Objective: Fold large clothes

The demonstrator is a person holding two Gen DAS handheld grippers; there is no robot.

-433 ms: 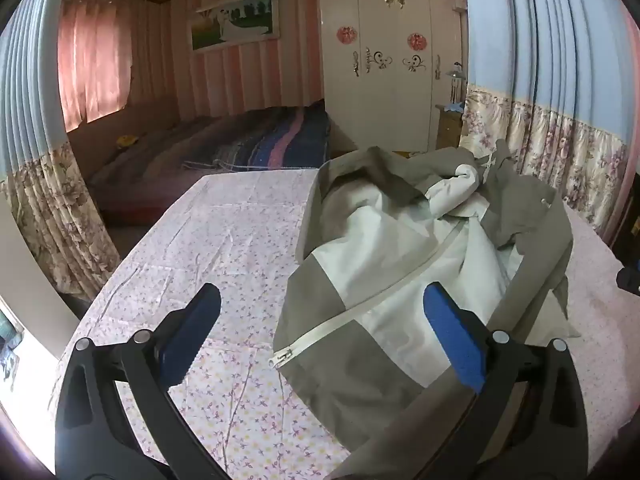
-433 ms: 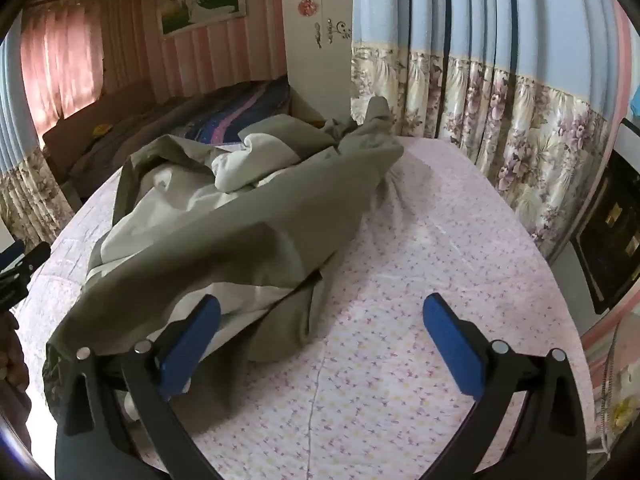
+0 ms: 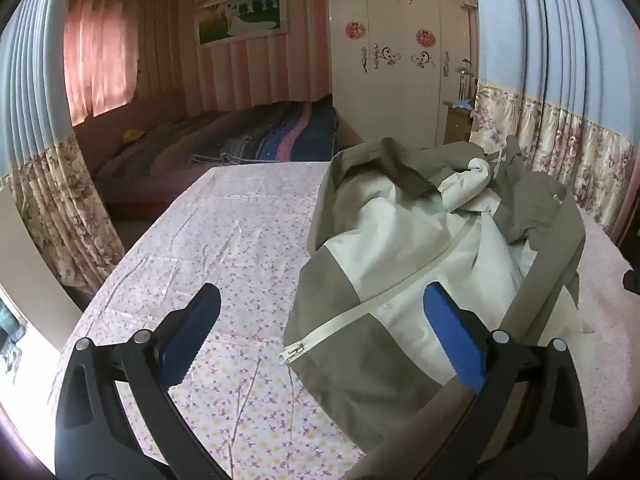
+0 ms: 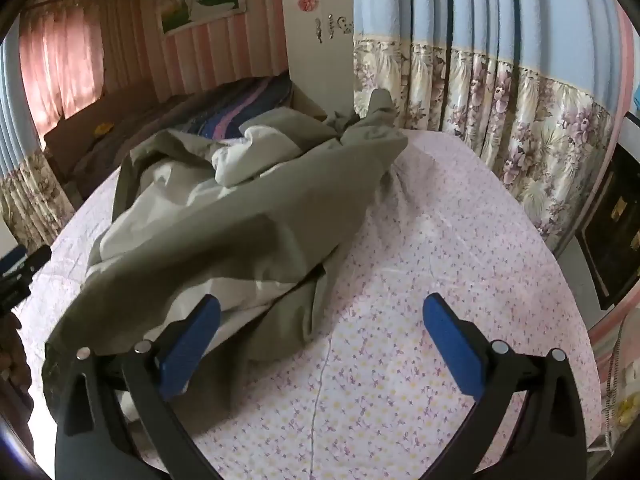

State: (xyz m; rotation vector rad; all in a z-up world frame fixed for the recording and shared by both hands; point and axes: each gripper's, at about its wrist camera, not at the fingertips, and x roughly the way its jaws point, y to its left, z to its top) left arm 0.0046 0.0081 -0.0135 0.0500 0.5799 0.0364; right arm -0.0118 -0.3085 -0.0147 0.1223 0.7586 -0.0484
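Two-tone jacket [image 3: 420,264] lying crumpled on a surface [image 3: 224,240] covered by a pink floral sheet. The garment is olive-grey with pale cream panels; it is bunched rather than spread, occupying the middle of the surface and reaching its far edge, where one sleeve end [image 4: 380,106] sticks up. A cream zipper [image 3: 360,316] runs diagonally across the front, its metal pull [image 3: 290,354] resting at the jacket's near hem, just above the sheet.

Left gripper [image 3: 320,344]: fingers [image 3: 192,336] spread wide and holding nothing. One blue-padded finger stands over bare sheet toward the left edge; the other overlaps the jacket's near portion in the view, whether touching cannot be told.

Right gripper [image 4: 320,344]: fingers [image 4: 450,344] likewise spread wide and empty. One finger stands over a fold of the jacket's near part, the other over bare sheet toward the right edge.

Surroundings: floral-and-blue curtains [image 4: 500,92] hang beside the right edge; a low bed with a striped blanket [image 3: 276,136] lies beyond the far edge; a cream wardrobe [image 3: 392,60] and a framed picture [image 3: 240,14] stand against the striped pink wall.
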